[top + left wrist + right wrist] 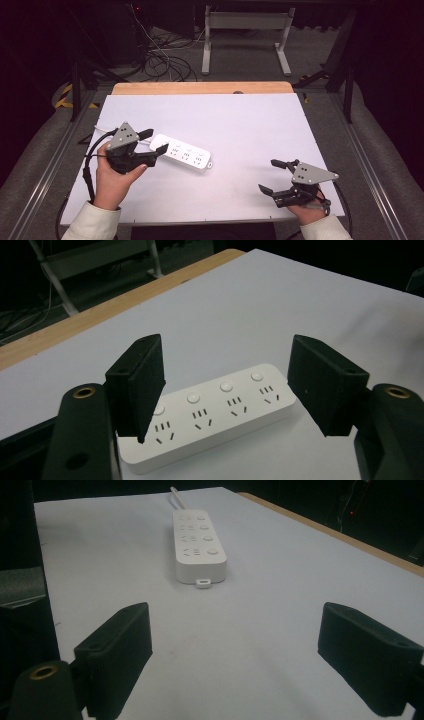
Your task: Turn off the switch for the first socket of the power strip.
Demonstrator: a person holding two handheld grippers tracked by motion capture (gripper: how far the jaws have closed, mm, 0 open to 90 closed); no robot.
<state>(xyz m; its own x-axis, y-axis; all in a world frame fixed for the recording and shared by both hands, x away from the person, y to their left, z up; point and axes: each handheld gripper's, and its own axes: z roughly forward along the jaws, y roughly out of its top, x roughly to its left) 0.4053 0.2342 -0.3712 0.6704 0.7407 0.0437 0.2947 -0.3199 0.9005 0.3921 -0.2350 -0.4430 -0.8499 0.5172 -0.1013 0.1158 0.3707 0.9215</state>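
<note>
Your left gripper (151, 146) hovers with jaws apart at the near end of the white power strip (183, 153), mid-table; your right gripper (272, 176) rests wide open, well apart.

Both grippers are black, boxy tools. The left gripper (150, 145) carries a grey three-cornered plate on top, dotted with small dark screw holes, and a black cable loops away from its rear. The right gripper (272, 176) wears the same kind of plate (its corners rounded off) and trails a black cable too. Up close, in the two gripper views, the jaws are thick matte-black blocks with flat faces, each with a small hole in its edge, and brass-coloured rings sit in the rounded black mounts below them. The person wears cream-white sleeves (95, 222) with plain cuffs.
</note>
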